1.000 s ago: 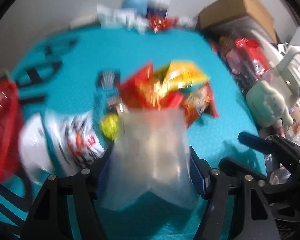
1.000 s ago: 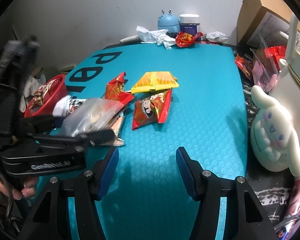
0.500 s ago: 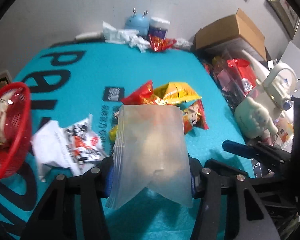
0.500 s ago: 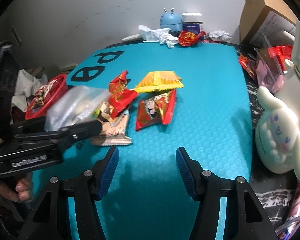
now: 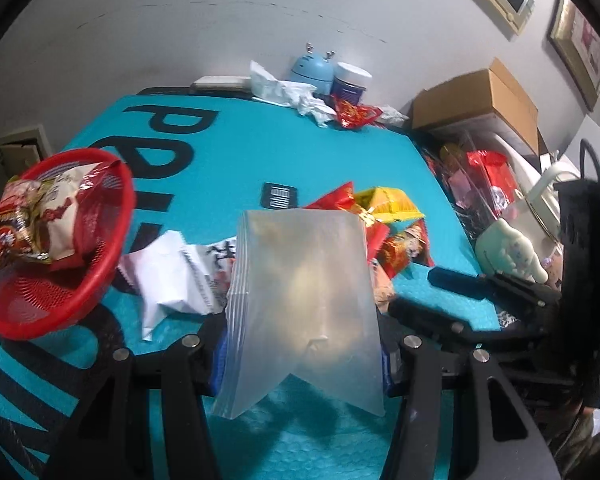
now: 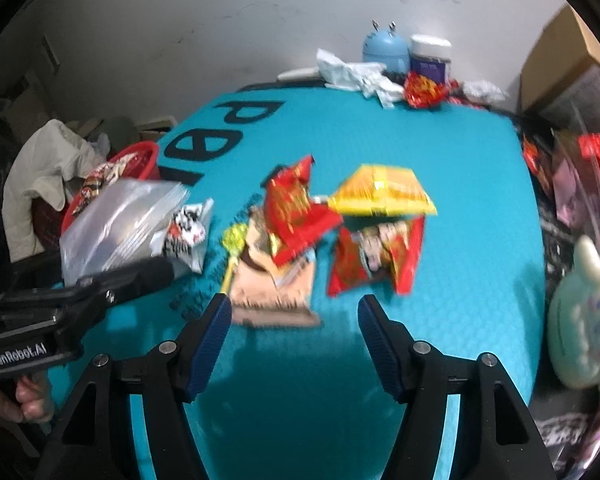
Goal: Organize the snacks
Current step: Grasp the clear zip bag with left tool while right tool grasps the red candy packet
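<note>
Left gripper (image 5: 304, 344) clamped on frosted clear zip bag (image 5: 300, 300), centre frame, held above teal mat (image 5: 240, 152). Long axis ran away from camera, far edge toward top of frame. Risk: slick film slipping from pads, or bag missing red mesh basket (image 5: 100, 280) at left. Right gripper (image 6: 296, 344) wide open, empty, lower centre.

Your clear bag (image 5: 304, 300) hangs off the mat, pale lumps dimly visible inside, its bottom edge notched. At ten o'clock from it sits the red basket (image 5: 40, 304), tilted, already holding crinkled packets (image 5: 32, 216). Just left of the bag lies a white packet (image 5: 172, 276) with black and red print, rumpled. At one o'clock you have a loose cluster: a red packet (image 6: 296, 208) overlapping a beige packet (image 6: 276, 292), a yellow packet (image 6: 384, 192) lying flat, and a red-edged packet (image 6: 380, 256) touching the yellow one's near edge.
</note>
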`<state>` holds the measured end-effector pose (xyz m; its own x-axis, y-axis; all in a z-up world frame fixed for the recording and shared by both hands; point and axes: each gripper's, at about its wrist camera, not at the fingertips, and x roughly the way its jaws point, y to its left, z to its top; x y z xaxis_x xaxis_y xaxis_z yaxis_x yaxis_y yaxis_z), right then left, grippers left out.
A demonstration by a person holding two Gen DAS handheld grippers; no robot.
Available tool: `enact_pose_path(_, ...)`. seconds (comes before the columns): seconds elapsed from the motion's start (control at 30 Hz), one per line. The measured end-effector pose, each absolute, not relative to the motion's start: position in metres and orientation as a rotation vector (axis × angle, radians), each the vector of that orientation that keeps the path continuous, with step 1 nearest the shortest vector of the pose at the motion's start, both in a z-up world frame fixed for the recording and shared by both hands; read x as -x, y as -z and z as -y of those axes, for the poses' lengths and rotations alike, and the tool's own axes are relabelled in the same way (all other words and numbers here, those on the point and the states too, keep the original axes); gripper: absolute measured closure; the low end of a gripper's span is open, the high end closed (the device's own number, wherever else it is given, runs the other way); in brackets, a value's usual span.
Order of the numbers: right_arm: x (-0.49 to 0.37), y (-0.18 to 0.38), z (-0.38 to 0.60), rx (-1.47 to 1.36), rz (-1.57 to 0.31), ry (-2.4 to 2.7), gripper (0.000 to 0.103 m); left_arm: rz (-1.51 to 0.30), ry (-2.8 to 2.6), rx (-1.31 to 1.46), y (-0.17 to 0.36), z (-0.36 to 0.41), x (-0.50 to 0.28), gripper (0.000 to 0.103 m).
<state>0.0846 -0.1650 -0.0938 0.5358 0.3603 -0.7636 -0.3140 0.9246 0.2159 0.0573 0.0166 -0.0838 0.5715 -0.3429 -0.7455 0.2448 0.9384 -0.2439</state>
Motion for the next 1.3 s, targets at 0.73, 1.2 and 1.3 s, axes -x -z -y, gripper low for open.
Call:
enact_pose_path(0.73, -0.156, 0.105, 0.115, 0.107, -0.873, -0.418, 0.037, -0.847, 0.297, 0.153, 0.083, -0.051, -0.095, 0.05)
enact_pose_path(1.2, -0.152, 0.111, 0.12, 0.089, -0.875, -0.415, 0.051, -0.882, 0.315, 0.159, 0.093, -0.042, -0.098, 0.05)
enact_pose_path(1.3, -0.147, 0.107, 0.122, 0.075, -0.871, -0.423, 0.065, -0.883, 0.315, 0.166, 0.091, -0.042, -0.094, 0.05)
